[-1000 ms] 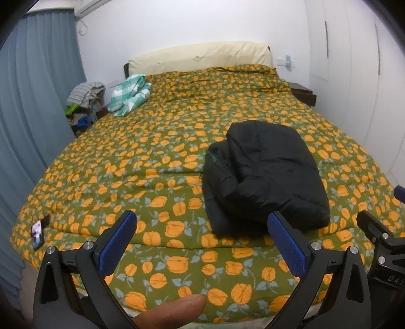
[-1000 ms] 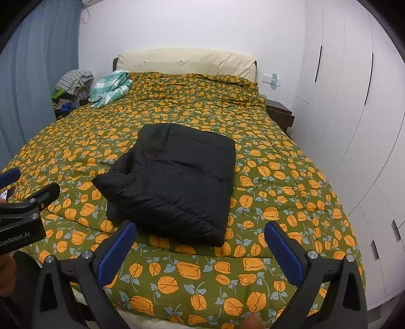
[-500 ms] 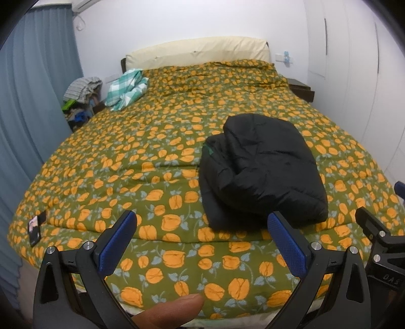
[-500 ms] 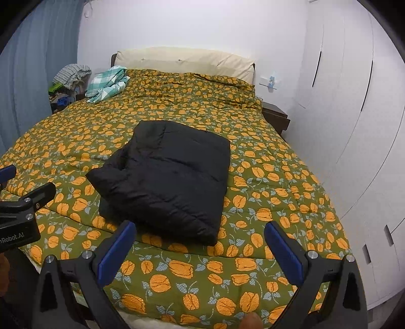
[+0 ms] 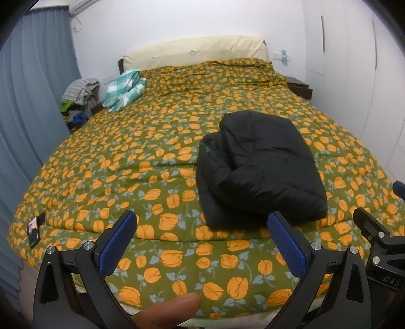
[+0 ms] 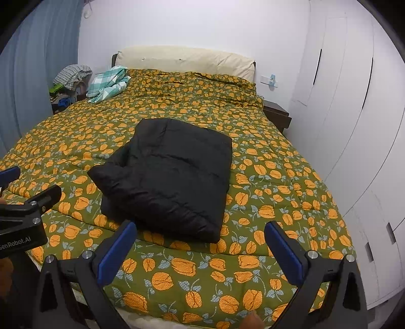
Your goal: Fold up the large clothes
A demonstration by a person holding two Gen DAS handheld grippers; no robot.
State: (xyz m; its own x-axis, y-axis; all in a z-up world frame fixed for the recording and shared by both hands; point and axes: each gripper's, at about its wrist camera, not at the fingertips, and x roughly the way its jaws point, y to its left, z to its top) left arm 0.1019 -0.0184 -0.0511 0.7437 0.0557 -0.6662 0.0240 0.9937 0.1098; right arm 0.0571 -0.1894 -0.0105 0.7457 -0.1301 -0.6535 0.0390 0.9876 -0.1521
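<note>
Black jacket (image 6: 169, 174) beyond right tool (image 6: 200, 248)

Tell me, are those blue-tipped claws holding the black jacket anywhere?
No. Both the left gripper and the right gripper are open and empty, short of the folded black jacket lying on the bed.

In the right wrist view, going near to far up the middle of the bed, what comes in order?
Right gripper, open → black jacket, folded on the floral duvet → rumpled duvet top → cream headboard cushion → white wall.
</note>
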